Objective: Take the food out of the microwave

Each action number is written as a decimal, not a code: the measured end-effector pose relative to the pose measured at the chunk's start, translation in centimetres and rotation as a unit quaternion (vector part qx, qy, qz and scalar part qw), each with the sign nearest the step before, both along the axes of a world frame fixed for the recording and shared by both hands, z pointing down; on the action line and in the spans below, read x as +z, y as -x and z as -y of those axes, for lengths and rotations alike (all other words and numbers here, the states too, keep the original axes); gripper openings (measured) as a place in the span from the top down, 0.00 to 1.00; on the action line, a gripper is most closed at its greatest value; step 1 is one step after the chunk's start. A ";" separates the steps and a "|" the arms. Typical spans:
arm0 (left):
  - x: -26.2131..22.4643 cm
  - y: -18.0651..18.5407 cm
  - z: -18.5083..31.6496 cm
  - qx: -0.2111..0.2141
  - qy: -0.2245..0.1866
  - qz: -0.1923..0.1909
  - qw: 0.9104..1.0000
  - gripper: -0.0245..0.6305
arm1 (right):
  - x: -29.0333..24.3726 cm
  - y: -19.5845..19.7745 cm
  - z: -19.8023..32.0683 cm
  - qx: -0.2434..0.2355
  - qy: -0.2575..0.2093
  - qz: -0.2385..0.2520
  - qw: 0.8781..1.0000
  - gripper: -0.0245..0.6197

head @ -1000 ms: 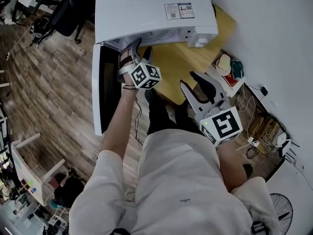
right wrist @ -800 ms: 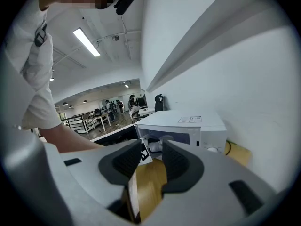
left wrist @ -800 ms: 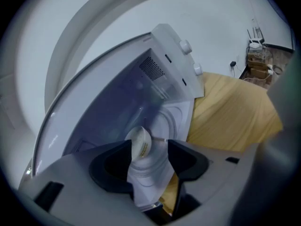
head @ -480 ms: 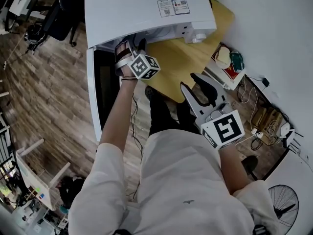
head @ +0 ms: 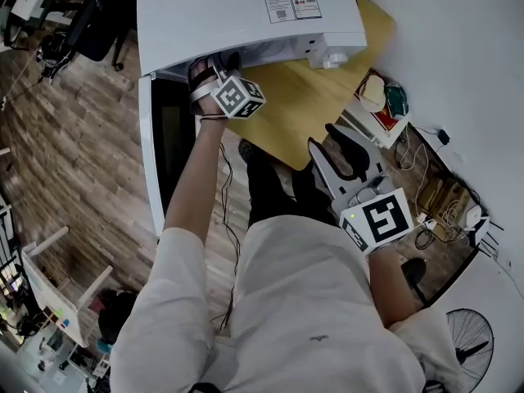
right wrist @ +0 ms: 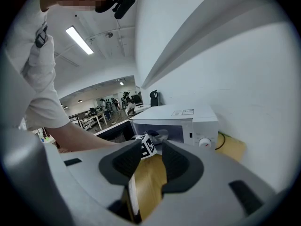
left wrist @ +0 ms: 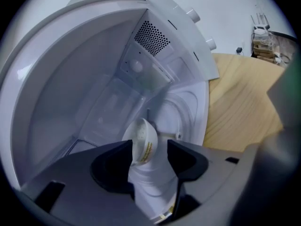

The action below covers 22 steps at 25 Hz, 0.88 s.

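Note:
A white microwave (head: pixel 237 15) stands on a wooden table (head: pixel 295 97) with its door (head: pixel 147 162) swung open to the left. My left gripper (head: pixel 209 62) reaches into the cavity. In the left gripper view a white cup (left wrist: pixel 141 142) with yellow print sits between the jaws of that gripper (left wrist: pixel 149 147), which stand apart on either side of it; a sliver of room shows beside the right jaw. My right gripper (head: pixel 323 137) hangs back in front of the table, open and empty (right wrist: pixel 151 147), pointing at the microwave (right wrist: pixel 174 119).
A white wall runs along the right. A low shelf (head: pixel 381 105) with small items stands beside the table. Cables and a power strip (head: pixel 434 199) lie on the wooden floor. A fan (head: pixel 471 342) is at the lower right.
My left gripper has pushed further into the microwave's cavity. The right gripper has stayed almost where it was.

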<state>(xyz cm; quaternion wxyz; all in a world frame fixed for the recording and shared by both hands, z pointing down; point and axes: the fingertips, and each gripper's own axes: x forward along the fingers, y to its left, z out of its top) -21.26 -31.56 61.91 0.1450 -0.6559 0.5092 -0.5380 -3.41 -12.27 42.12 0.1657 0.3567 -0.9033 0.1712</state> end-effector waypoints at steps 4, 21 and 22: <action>0.3 0.0 0.3 0.001 -0.008 0.013 1.000 0.63 | 0.2 -0.2 -0.1 0.001 0.003 -0.002 1.000 0.75; 0.5 0.8 1.1 -0.018 -0.021 0.027 0.999 0.72 | 0.6 -1.4 -0.7 0.015 0.011 -0.016 1.000 0.78; 0.4 0.8 1.1 -0.019 -0.021 0.029 0.999 0.73 | 0.6 -1.4 -0.7 0.015 0.011 -0.015 1.000 0.78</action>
